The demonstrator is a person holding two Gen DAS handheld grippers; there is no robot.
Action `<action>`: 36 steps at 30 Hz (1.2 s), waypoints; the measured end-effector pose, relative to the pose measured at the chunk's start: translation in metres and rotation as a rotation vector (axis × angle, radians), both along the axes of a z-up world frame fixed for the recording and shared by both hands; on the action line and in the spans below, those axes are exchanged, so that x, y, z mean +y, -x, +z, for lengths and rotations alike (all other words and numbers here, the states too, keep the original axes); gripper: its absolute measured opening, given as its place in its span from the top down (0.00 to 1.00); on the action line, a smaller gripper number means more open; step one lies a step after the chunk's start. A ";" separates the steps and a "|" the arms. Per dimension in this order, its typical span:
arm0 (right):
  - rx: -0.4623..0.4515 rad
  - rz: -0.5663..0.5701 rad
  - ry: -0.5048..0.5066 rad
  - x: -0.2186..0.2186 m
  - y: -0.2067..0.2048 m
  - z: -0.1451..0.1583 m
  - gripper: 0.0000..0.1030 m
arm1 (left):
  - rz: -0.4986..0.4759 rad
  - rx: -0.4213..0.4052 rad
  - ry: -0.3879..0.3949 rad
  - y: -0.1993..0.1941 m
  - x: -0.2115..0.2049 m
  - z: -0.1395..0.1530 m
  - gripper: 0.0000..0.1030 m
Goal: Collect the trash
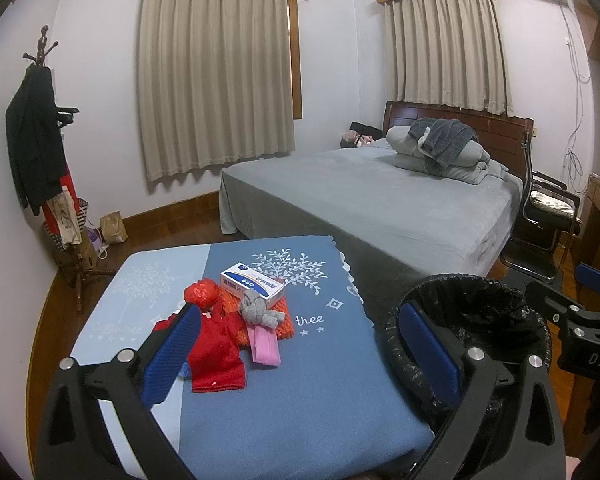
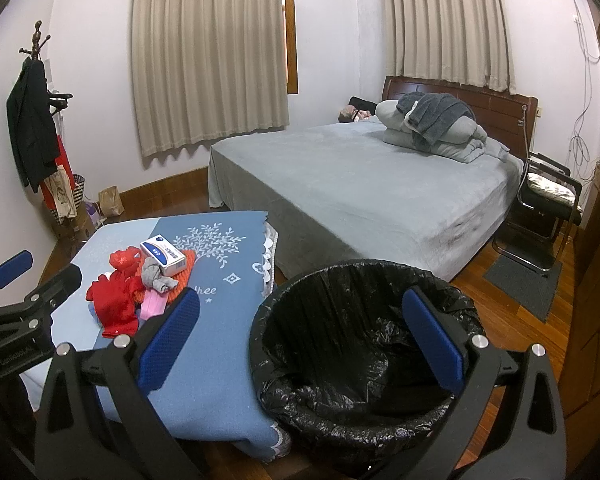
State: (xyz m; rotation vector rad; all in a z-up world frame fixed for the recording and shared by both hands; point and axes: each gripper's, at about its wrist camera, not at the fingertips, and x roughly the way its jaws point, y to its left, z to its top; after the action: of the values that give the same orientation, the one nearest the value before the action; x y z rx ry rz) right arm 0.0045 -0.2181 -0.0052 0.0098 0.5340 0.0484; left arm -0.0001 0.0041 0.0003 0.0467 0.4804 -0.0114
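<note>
Here, both grippers (image 1: 300, 344) (image 2: 300, 340) spread wide, empty, crinkled black-lined round bin (image 2: 364, 360), soft red cloth (image 1: 216, 356) on blue mat (image 1: 300, 400).

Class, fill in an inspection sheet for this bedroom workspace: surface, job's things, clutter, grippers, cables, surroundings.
Surface: blue tablecloth with tree print.
Job's things: black-lined trash bin beside the table, apparently empty; small pile with white-blue box, red crumpled wrapper, red cloth, grey sock, pink item.
Clutter: nothing seen beyond the pile.
Grippers: left gripper open; right gripper open; both empty.
Cables: wires on right wall.
Surroundings: bed, coat rack, chair.
</note>
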 end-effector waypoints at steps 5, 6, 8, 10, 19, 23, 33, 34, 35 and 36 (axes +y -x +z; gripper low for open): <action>0.001 0.000 0.000 0.000 -0.001 0.000 0.04 | 0.000 0.001 0.001 0.002 0.001 0.002 0.06; 0.001 0.000 0.000 0.000 -0.001 0.001 0.04 | 0.001 0.001 0.000 0.001 0.000 0.002 0.06; 0.001 0.000 0.000 0.000 -0.001 0.001 0.04 | 0.000 0.001 0.000 0.001 0.000 0.002 0.06; 0.003 0.001 0.000 0.000 -0.002 0.001 0.04 | 0.001 0.001 0.001 0.002 0.001 0.002 0.06; -0.002 0.028 0.006 0.017 -0.015 -0.013 0.04 | 0.043 0.014 0.020 -0.007 0.024 -0.018 0.06; 0.000 0.059 0.001 0.035 -0.035 -0.028 0.04 | 0.118 0.020 -0.021 -0.015 0.051 -0.034 0.06; 0.060 0.133 -0.037 0.082 -0.095 -0.070 0.05 | 0.245 0.089 -0.022 -0.040 0.127 -0.079 0.06; 0.063 0.144 -0.040 0.089 -0.102 -0.075 0.07 | 0.249 0.092 -0.022 -0.042 0.131 -0.081 0.06; 0.064 0.153 -0.041 0.095 -0.107 -0.079 0.11 | 0.253 0.093 -0.022 -0.045 0.134 -0.084 0.06; 0.067 0.163 -0.041 0.099 -0.113 -0.081 0.13 | 0.254 0.096 -0.020 -0.049 0.137 -0.085 0.06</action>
State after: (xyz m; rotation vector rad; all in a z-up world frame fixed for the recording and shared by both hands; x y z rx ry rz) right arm 0.1174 -0.1188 -0.0863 0.0081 0.6000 0.2185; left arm 0.0484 0.1413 -0.0850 0.0049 0.5792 0.2409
